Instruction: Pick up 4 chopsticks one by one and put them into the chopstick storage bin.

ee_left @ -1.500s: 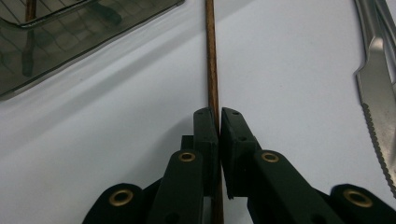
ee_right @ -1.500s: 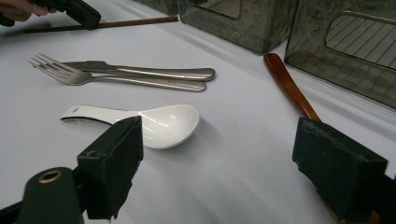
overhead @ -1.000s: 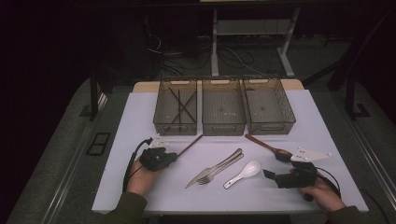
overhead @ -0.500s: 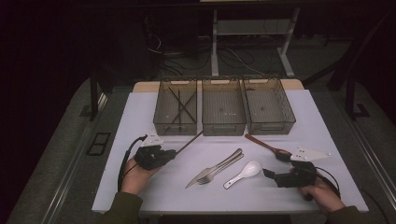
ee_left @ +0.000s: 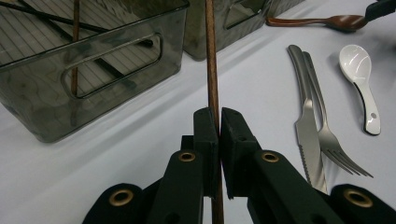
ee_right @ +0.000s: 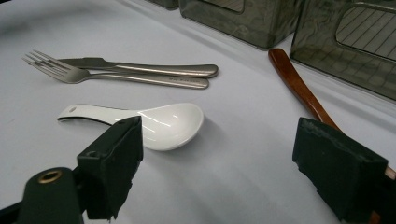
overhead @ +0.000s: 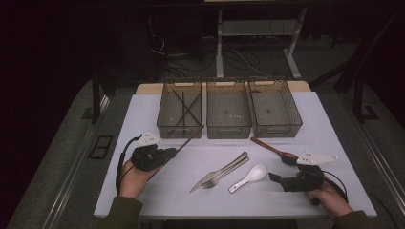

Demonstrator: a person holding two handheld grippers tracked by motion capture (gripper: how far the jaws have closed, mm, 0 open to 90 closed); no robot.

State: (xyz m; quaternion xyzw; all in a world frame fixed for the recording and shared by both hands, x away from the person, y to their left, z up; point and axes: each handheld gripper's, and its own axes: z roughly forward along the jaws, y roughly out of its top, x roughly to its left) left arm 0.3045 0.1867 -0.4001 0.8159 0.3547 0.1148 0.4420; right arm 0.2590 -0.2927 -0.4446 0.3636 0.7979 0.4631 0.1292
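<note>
With the left claw (ee_left: 218,122) clamped on the chopstick (ee_left: 211,60), lift its far tip clear over the left bin (overhead: 180,114) wall before letting go, while the right claw (ee_right: 219,163) waits open.

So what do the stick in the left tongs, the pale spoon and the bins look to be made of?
The chopstick in the left tongs looks like brown wood or bamboo: matte and faintly grained. The white spoon seems glazed ceramic, possibly melamine, with glossy highlights. The left bin, like the others, looks like smoky translucent plastic, since its contents show through the wall.
</note>
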